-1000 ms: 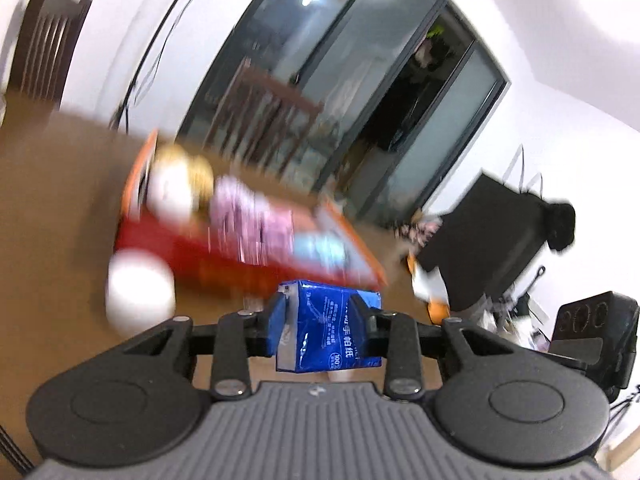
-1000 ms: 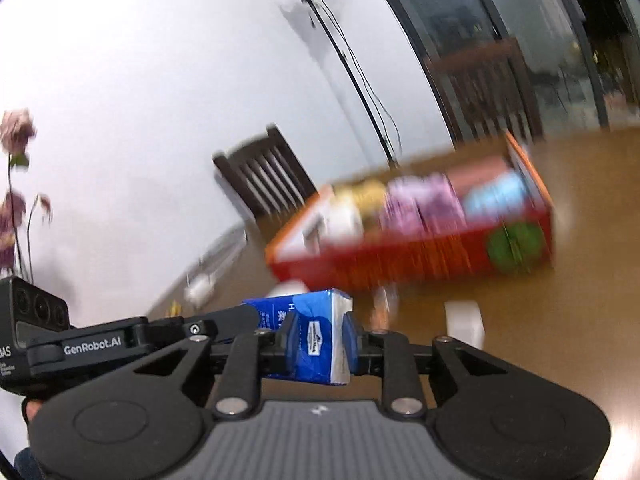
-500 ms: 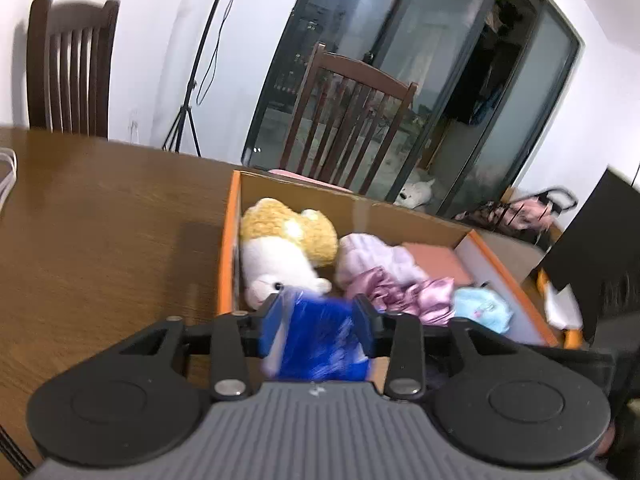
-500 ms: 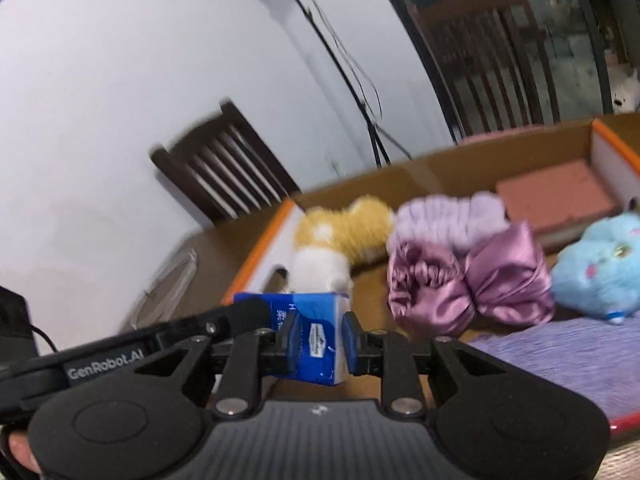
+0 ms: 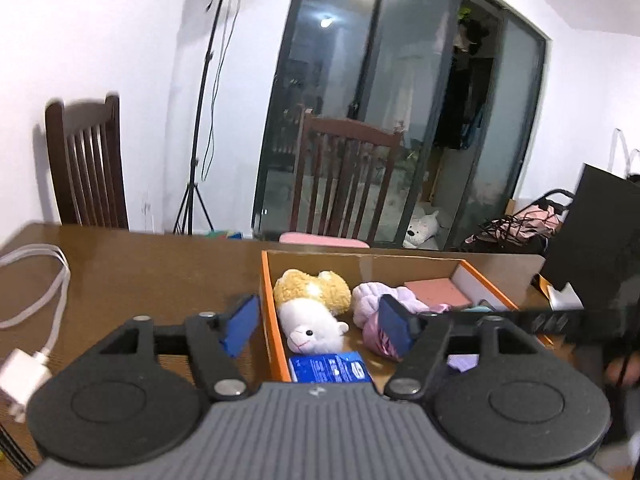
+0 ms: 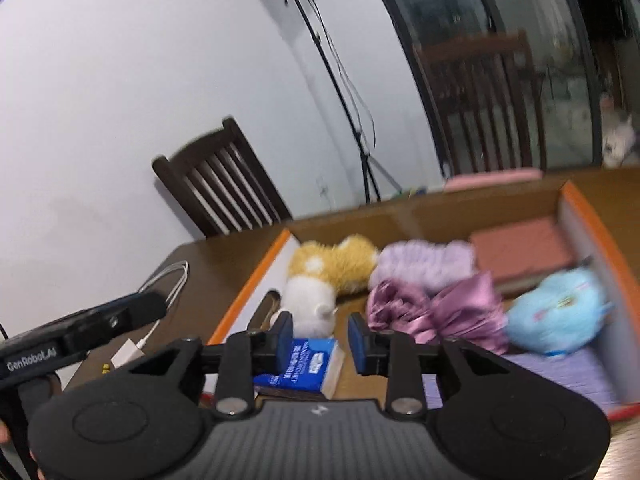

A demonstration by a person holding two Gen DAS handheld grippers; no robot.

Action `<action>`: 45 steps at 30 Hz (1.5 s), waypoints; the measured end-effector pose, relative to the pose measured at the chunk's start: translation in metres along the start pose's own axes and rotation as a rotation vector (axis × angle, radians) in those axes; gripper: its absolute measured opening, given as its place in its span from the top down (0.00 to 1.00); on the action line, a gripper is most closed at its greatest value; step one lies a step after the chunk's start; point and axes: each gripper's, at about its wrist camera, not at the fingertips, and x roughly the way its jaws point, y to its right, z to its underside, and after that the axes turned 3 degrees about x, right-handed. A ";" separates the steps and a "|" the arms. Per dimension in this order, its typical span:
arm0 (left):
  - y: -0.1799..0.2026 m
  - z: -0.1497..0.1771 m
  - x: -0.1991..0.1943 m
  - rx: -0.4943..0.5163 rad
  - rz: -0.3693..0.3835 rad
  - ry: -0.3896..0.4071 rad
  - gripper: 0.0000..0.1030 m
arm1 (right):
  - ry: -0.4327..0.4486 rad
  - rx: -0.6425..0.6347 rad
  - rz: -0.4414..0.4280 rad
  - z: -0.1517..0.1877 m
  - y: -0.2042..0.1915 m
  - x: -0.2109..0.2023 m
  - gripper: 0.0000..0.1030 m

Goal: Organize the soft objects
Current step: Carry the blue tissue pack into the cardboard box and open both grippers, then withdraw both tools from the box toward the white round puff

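Observation:
A blue tissue pack [image 5: 329, 366] lies flat in the near left corner of the orange-rimmed cardboard box [image 5: 269, 312]; it also shows in the right wrist view [image 6: 303, 367]. My left gripper [image 5: 318, 326] is open and empty above it. My right gripper [image 6: 320, 342] is open and empty just above the pack. The box [image 6: 256, 280] holds a yellow-white plush [image 5: 310, 304], purple scrunchies [image 6: 432, 296], a light blue plush [image 6: 560, 312], a pink pad [image 6: 520, 252] and a purple cloth [image 6: 560, 376].
The box sits on a brown wooden table [image 5: 140, 272]. A white charging cable with plug [image 5: 36, 300] lies at the left. Wooden chairs [image 5: 344, 180] stand behind the table. A light stand [image 5: 200, 120] is by the wall. A black object [image 5: 600, 240] is at the right.
Both grippers held the blue tissue pack together and carried it over the box. Both have opened, and the pack now lies in the box's near left corner.

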 end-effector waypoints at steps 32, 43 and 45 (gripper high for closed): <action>0.091 0.132 -0.197 -0.013 -0.039 0.049 0.11 | 0.104 -0.216 0.036 0.192 -0.026 -0.230 0.34; 0.065 0.126 -0.143 -0.091 -0.040 -0.014 0.28 | 0.103 -0.133 0.014 0.179 -0.018 -0.197 0.38; 0.053 0.119 -0.122 -0.114 -0.019 -0.029 0.34 | 0.092 -0.102 -0.010 0.172 -0.017 -0.180 0.45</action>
